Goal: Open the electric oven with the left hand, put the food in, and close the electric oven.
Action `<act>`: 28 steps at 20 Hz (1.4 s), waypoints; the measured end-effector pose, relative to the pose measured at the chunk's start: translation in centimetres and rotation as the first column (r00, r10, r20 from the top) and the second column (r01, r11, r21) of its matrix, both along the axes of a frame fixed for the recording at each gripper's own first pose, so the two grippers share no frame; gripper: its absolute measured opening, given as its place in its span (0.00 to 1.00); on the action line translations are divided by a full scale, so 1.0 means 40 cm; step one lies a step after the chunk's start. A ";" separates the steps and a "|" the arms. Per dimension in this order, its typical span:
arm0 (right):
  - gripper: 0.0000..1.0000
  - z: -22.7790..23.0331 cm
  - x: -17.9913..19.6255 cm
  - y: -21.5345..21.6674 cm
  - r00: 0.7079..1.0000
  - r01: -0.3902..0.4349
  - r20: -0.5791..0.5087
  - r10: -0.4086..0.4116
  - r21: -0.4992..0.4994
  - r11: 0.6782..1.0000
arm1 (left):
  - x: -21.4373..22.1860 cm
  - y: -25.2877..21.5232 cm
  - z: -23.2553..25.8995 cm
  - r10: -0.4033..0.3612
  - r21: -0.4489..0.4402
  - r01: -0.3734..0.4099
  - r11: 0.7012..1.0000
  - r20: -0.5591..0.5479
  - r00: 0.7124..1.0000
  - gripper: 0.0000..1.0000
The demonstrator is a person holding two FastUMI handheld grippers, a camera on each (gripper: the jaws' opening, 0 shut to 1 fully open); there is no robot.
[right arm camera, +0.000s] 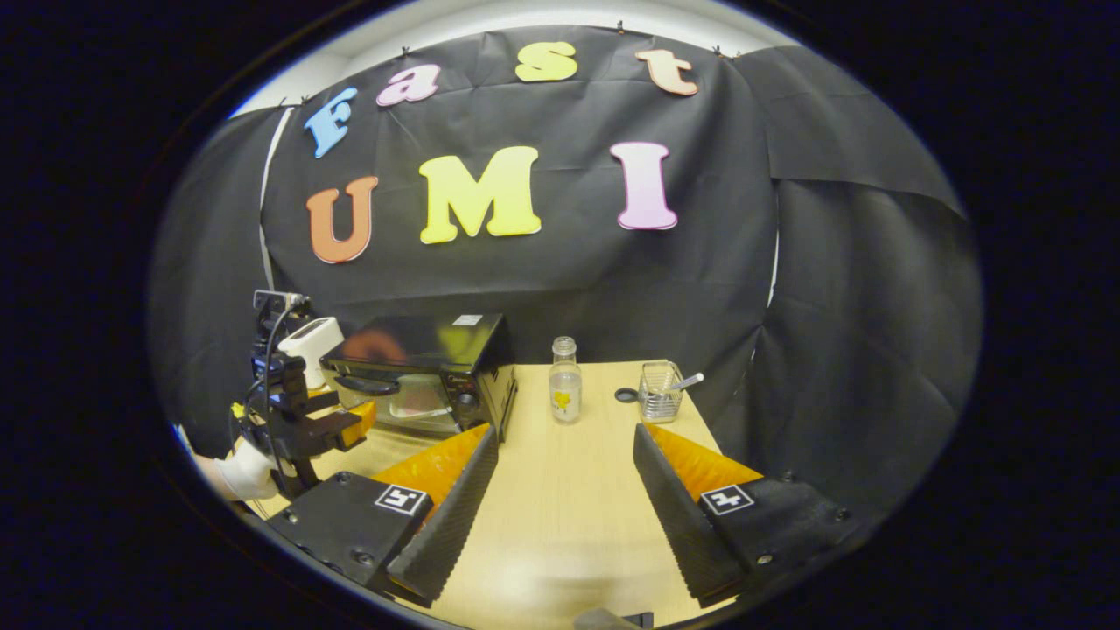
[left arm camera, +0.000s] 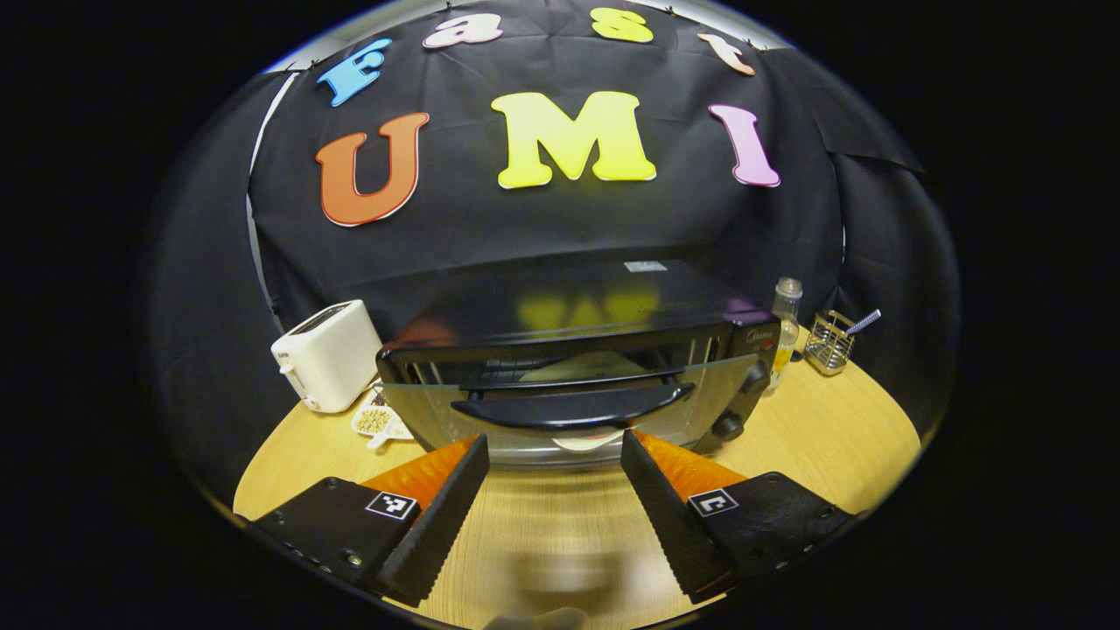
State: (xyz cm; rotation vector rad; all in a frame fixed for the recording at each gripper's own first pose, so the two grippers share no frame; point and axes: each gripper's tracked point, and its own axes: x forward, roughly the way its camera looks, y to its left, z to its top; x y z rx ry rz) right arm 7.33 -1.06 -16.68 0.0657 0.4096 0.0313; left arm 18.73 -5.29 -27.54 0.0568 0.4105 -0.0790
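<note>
So the electric oven (left arm camera: 577, 367) sits on the wooden tabletop (left arm camera: 814, 437), long axis running left to right, glass door facing the near edge, and the door looks tipped open a bit at the top with its dark bar handle (left arm camera: 573, 407) leaning toward the camera. There's a small script logo at the top of the control panel on its right end, but it's too tiny to read, same for the pale sticker on the oven's top. Something pale and flat sits inside behind the glass, can't tell what. The left gripper (left arm camera: 556, 455) hangs right in front of the handle, fingers spread wide with nothing between them, not touching it. The right gripper (right arm camera: 564, 446) is off to the right over bare tabletop, fingers also wide apart and empty. A white toaster (left arm camera: 328, 354) is left of the oven, a small bottle (right arm camera: 565, 381) and a wire holder (right arm camera: 659, 391) to the right.
</note>
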 end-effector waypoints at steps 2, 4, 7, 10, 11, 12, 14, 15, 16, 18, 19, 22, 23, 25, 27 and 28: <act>0.99 0.006 -0.001 -0.002 1.000 0.005 0.003 -0.005 0.003 1.000 | -0.003 0.002 0.003 -0.008 0.006 0.008 1.000 0.002 1.000 0.96; 0.99 0.010 -0.002 0.000 1.000 0.004 0.006 -0.004 0.003 1.000 | -0.009 0.003 0.002 -0.007 0.012 0.007 1.000 0.001 1.000 0.96; 0.99 0.015 -0.007 0.001 1.000 0.002 0.006 -0.002 0.001 1.000 | -0.016 0.007 0.005 0.000 -0.003 0.000 1.000 0.004 1.000 0.97; 0.99 0.021 -0.014 0.003 1.000 -0.003 0.007 0.003 -0.003 1.000 | -0.029 0.002 0.022 0.001 -0.006 -0.001 1.000 0.015 1.000 0.97; 0.99 0.031 -0.016 0.004 1.000 -0.002 0.013 0.002 0.002 1.000 | -0.035 0.002 0.037 0.001 -0.010 -0.001 1.000 0.022 1.000 0.97; 0.99 0.042 -0.021 0.005 1.000 0.000 0.021 0.000 0.009 1.000 | -0.047 0.000 0.059 0.003 -0.018 -0.003 1.000 0.033 0.999 0.97; 0.99 0.072 -0.029 0.010 0.999 0.001 0.045 -0.002 0.014 1.000 | -0.083 -0.003 0.122 0.009 -0.048 -0.006 0.999 0.057 0.998 0.97; 0.99 0.096 -0.033 0.009 0.997 0.011 0.071 -0.012 0.013 1.000 | -0.098 -0.002 0.162 0.005 -0.057 0.000 0.998 0.084 0.996 0.97; 0.99 0.121 -0.038 0.005 0.995 0.024 0.094 -0.025 0.010 1.000 | -0.116 0.004 0.215 0.003 -0.061 0.004 0.998 0.116 0.993 0.96; 0.99 0.166 -0.061 0.002 0.990 0.044 0.133 -0.045 0.015 0.999 | -0.166 0.011 0.312 -0.008 -0.075 0.021 0.997 0.172 0.985 0.97; 0.99 0.193 -0.074 -0.004 0.986 0.055 0.154 -0.057 0.015 0.998 | -0.188 0.014 0.361 -0.014 -0.082 0.031 0.996 0.204 0.979 0.97; 0.99 0.273 -0.120 -0.044 0.971 0.089 0.224 -0.088 0.005 0.996 | -0.270 0.036 0.493 -0.013 -0.083 0.038 0.996 0.279 0.960 0.96; 0.99 0.302 -0.140 -0.058 0.964 0.095 0.249 -0.093 0.006 0.995 | -0.301 0.050 0.519 -0.005 -0.072 0.027 0.997 0.292 0.956 0.96; 0.98 0.351 -0.180 -0.098 0.948 0.113 0.298 -0.114 0.024 0.993 | -0.367 0.061 0.569 0.024 -0.072 -0.001 0.997 0.310 0.950 0.96; 0.96 0.366 -0.226 -0.131 0.942 0.106 0.316 -0.115 0.045 0.993 | -0.444 0.047 0.628 0.054 -0.098 -0.021 0.995 0.344 0.937 0.96; 0.98 0.372 -0.249 -0.142 0.941 0.092 0.322 -0.103 0.050 0.995 | -0.479 0.050 0.647 0.073 -0.101 -0.039 0.994 0.357 0.931 0.97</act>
